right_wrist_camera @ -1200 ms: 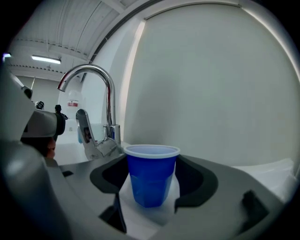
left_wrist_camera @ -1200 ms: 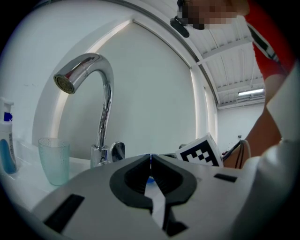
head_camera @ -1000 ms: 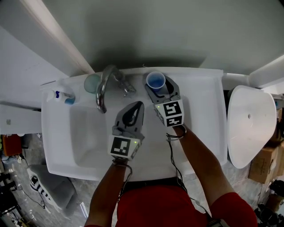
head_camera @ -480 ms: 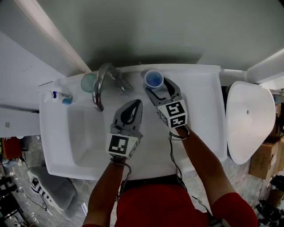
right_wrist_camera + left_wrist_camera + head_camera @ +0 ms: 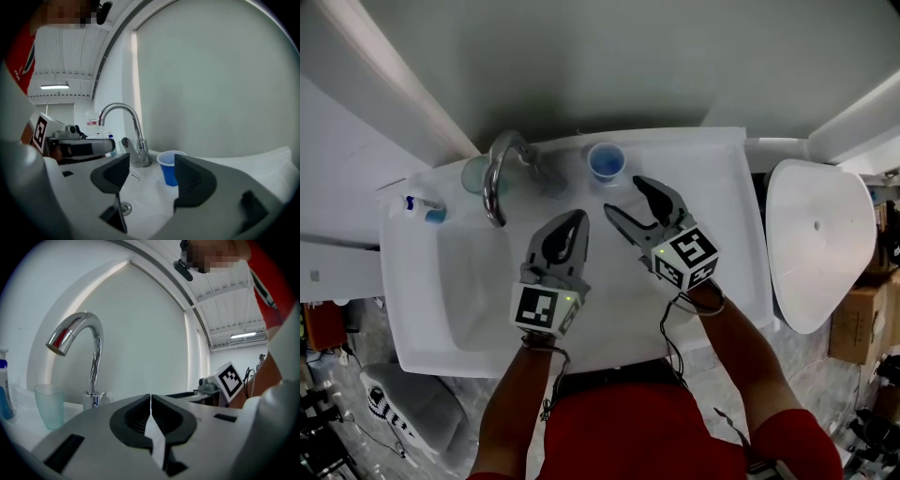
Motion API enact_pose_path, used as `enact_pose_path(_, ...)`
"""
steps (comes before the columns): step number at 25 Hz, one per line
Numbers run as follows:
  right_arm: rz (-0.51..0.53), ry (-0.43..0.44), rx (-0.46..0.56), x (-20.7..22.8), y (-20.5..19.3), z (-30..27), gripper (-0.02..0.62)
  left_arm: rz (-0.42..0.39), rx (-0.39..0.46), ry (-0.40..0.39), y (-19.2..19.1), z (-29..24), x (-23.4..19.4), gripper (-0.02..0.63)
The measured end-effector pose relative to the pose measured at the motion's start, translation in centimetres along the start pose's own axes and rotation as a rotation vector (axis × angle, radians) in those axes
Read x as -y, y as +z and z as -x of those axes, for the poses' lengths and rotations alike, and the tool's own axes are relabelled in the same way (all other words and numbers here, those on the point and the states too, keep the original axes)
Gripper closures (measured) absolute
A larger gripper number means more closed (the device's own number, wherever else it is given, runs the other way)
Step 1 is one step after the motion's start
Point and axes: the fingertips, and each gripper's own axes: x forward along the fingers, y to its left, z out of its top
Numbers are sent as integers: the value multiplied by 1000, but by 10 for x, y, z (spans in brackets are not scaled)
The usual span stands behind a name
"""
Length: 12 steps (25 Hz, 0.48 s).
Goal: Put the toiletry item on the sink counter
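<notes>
Here, right gripper (image 5: 623, 197) hovers — jaws apart.

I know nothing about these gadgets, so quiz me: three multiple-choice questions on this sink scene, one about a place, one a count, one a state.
1. Where does the blue cup stand?
A. In the basin
B. On the counter, right of the faucet
C. On the floor

2. How many cups stand by the faucet?
A. One
B. Two
C. Four

3. How is the right gripper?
A. Open and empty
B. Shut on the blue cup
C. Shut on the faucet

Answers:
1 B: the head view shows it on the back ledge beside the faucet.
2 B: the blue cup on one side of the faucet, a clear cup on the other.
3 A: its jaws stand apart, with the blue cup beyond them, untouched.
</notes>
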Motion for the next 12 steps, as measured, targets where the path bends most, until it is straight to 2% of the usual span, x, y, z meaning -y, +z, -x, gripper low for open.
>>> enact_pose_path(4, 35, 67, 45, -24, 23, 18, 302, -3, 28, -16, 18, 7, 10, 586)
enact_pose_path(5, 49, 74, 54, -30, 27, 22, 325, -5, 34, -21, 23, 8, 12, 586)
enact_pose_path(7, 78, 75, 79, -38, 36, 32, 465, -8, 49, -32, 33, 12, 18, 586)
enact_pose_path(8, 90, 79, 94, -43, 40, 37, 508, -9, 57, -40, 38, 14, 21, 586)
enact_pose_path(12, 110, 132, 152, -65, 60, 58, 548, -16, 68, -76, 56, 22, 36, 586)
